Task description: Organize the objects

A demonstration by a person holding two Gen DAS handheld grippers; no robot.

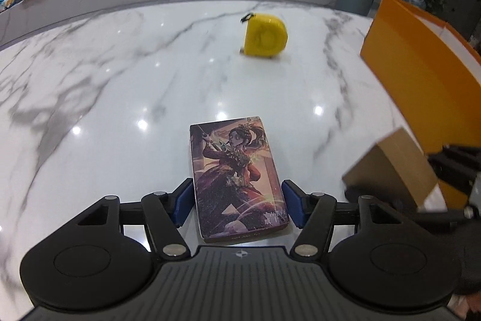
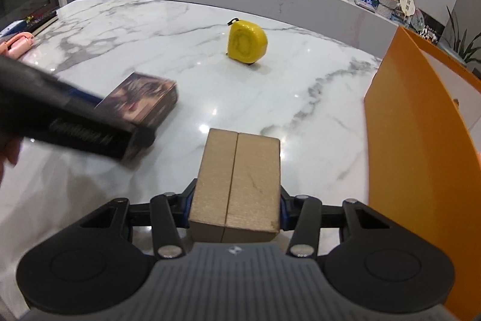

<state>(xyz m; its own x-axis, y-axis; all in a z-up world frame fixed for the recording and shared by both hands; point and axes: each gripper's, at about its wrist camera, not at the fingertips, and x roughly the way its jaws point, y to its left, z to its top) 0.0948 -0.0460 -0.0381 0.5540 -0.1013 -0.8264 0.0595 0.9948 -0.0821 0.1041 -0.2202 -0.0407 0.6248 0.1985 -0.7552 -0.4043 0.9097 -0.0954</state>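
Left tongs we see clamping card box, right tongs clamping wooden block, yellow tape measure toward table's far edge.

Left gripper blue pads clamp illustrated card box over marble table. Beyond card box: yellow tape measure. Right of card box: brown box, orange box.

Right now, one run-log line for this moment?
left gripper: shut on card box | right gripper: shut on wooden block | tape measure: on table | orange bin: at right
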